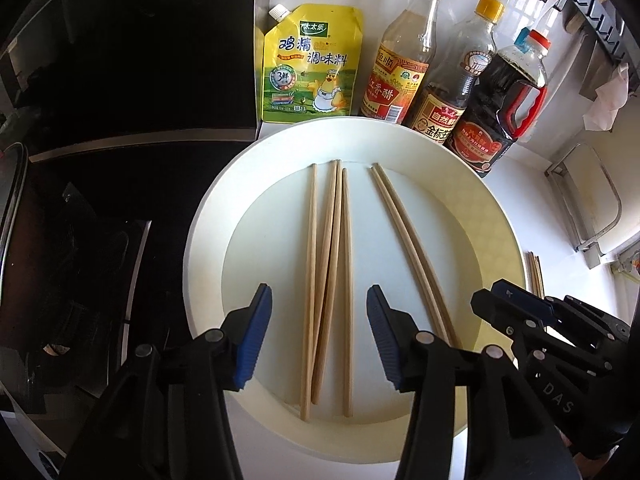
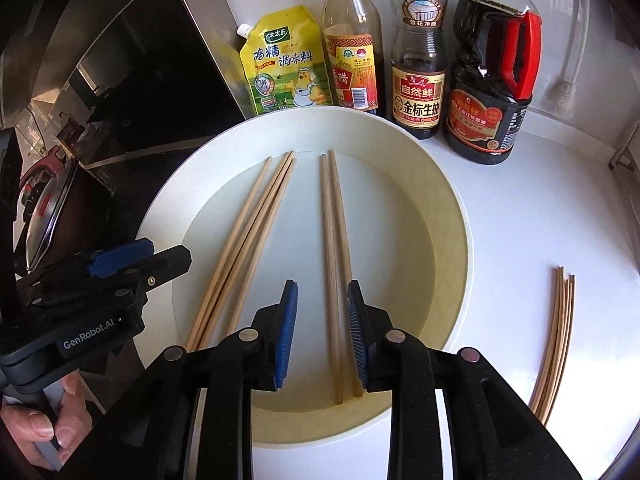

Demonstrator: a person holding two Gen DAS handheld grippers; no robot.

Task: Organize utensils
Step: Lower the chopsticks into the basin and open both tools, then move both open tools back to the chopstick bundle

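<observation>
A large white plate (image 1: 208, 240) (image 2: 452, 216) holds wooden chopsticks: three on its left (image 1: 328, 280) (image 2: 244, 248) and a pair on its right (image 1: 412, 248) (image 2: 336, 264). My left gripper (image 1: 320, 300) is open above the three, its blue pads either side of them. My right gripper (image 2: 322, 292) is open with its pads either side of the pair, not touching. Several more chopsticks (image 2: 556, 340) lie on the white counter to the right of the plate, and show in the left wrist view (image 1: 536, 276). The right gripper's body also shows in the left wrist view (image 1: 540, 320).
Behind the plate stand a yellow seasoning pouch (image 1: 312, 64) (image 2: 284, 64), a vinegar bottle (image 1: 400, 56) (image 2: 352, 40), a soy sauce bottle (image 1: 452, 92) (image 2: 418, 60) and a dark jug with red handle (image 1: 496, 104) (image 2: 492, 64). A black stove (image 1: 120, 80) and a pan (image 2: 52, 216) lie left.
</observation>
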